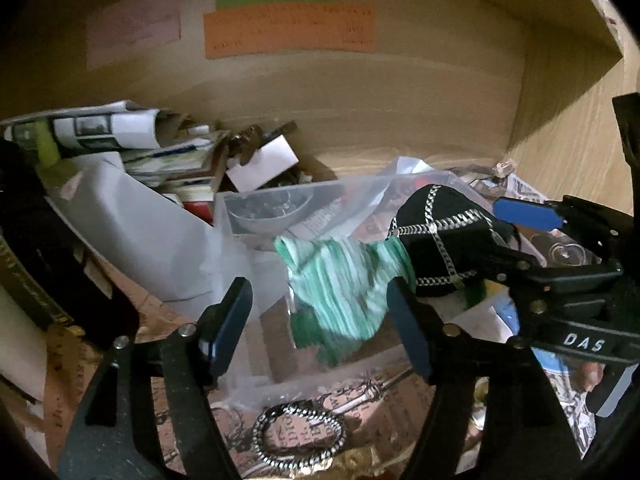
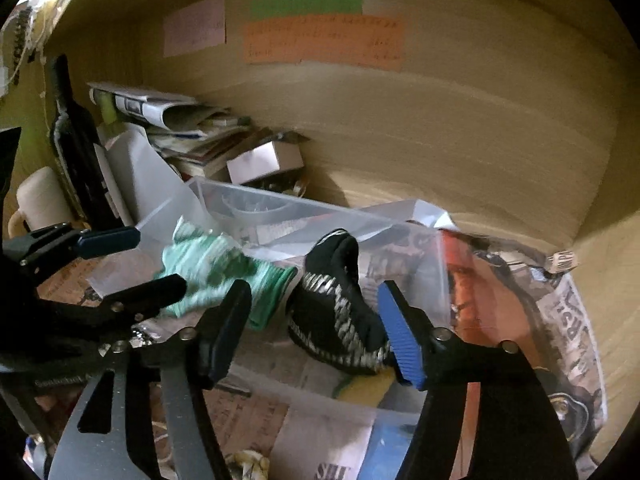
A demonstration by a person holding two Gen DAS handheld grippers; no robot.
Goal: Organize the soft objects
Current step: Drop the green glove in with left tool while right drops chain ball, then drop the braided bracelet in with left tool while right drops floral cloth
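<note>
One clear plastic bin [image 2: 304, 210] sits in the wooden cabinet. Across its front rim hang two soft things — one green striped cloth [image 1: 340, 284] and one black silver-patterned piece [image 2: 340, 308]. The left gripper [image 1: 320, 320] has fingers spread, the cloth between them at 12 o'clock. The right gripper [image 2: 316, 320] is spread too — black piece between its fingers, cloth at 10 o'clock.

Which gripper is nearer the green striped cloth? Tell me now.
Left. The left gripper is open with the green striped cloth at its fingertips; the right gripper straddles the black cap beside it.
</note>
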